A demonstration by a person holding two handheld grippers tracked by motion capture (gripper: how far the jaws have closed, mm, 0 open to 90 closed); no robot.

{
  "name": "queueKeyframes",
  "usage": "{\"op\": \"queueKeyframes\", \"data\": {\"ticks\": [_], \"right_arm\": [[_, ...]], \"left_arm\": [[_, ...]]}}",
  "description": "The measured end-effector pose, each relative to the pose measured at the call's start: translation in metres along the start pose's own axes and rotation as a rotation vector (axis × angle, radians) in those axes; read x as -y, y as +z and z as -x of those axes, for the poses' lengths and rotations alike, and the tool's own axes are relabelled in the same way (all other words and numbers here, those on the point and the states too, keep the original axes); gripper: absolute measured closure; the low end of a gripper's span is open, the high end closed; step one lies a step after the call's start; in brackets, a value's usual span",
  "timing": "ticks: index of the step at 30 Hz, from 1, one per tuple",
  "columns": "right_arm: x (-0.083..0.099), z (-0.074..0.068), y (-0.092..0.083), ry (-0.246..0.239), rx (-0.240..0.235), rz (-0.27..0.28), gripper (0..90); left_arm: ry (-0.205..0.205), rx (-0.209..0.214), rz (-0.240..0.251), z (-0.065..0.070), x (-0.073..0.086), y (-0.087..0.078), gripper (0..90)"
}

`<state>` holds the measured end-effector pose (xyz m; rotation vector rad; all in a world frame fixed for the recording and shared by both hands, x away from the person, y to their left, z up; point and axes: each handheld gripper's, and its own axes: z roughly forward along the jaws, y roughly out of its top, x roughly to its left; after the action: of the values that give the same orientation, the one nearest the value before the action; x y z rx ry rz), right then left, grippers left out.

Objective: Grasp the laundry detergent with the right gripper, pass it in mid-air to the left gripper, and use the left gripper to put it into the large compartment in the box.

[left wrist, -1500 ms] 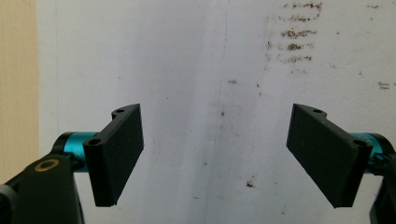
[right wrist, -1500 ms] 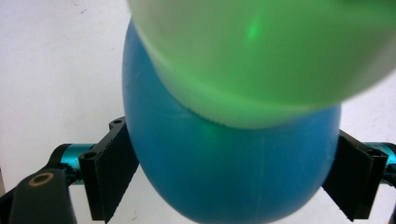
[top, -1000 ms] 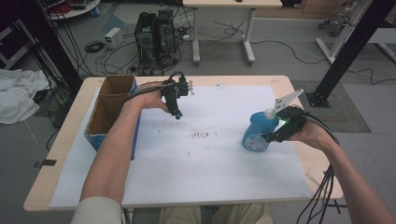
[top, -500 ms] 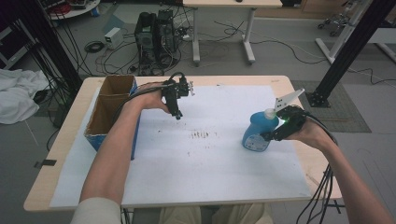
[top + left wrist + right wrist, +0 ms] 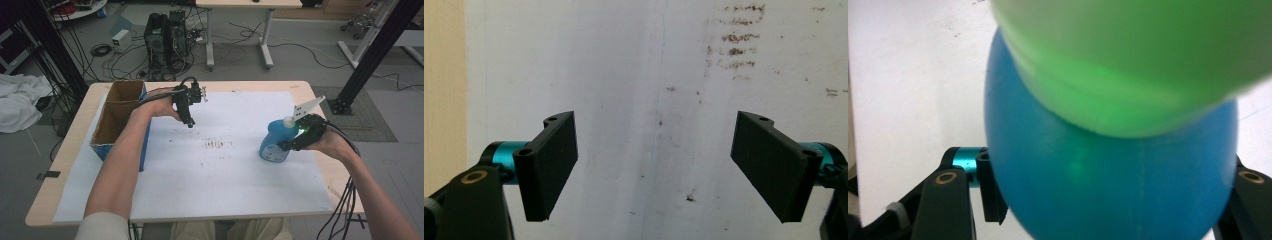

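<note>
High view: my right gripper is at the blue bottle, which stands upright on the white sheet near the right edge of the table. Its jaws have just been closing, with the bottle's body between them. My left gripper hangs over the sheet toward the far left, beside the cardboard box at the left edge; it carries nothing.

Left gripper view: the jaws stand wide apart with bare, stained sheet between them. The table's wood shows as a strip along the left side.

Right gripper view: the blue bottle bulks between my jaws, its pale cap blurred close to the lens. The left pad sits against the bottle's flank; the right jaw is at the opposite flank, its contact hidden by the bulge. I judge the grip made or all but made.

Finding: the closing marks the grasp step. The bottle remains on the sheet, not yet lifted. Lifting looks like the next step; the rounded body could slip if the hold is light.
</note>
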<state>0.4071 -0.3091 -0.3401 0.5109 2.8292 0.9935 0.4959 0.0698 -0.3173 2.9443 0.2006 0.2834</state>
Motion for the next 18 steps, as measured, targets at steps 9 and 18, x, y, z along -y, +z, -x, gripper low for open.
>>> {"op": "queueKeyframes", "data": {"ticks": [9,18], "right_arm": [[0.0033,-0.0001,0.0003,-0.004,-0.008,0.019,40.8],[0.0041,0.0002,0.0006,-0.009,-0.008,0.027,43.3]], "left_arm": [[0.000,0.004,0.003,0.0006,0.0000,0.0002,18.9],[-0.002,0.004,0.006,0.0004,-0.0001,-0.0003,18.9]]}}
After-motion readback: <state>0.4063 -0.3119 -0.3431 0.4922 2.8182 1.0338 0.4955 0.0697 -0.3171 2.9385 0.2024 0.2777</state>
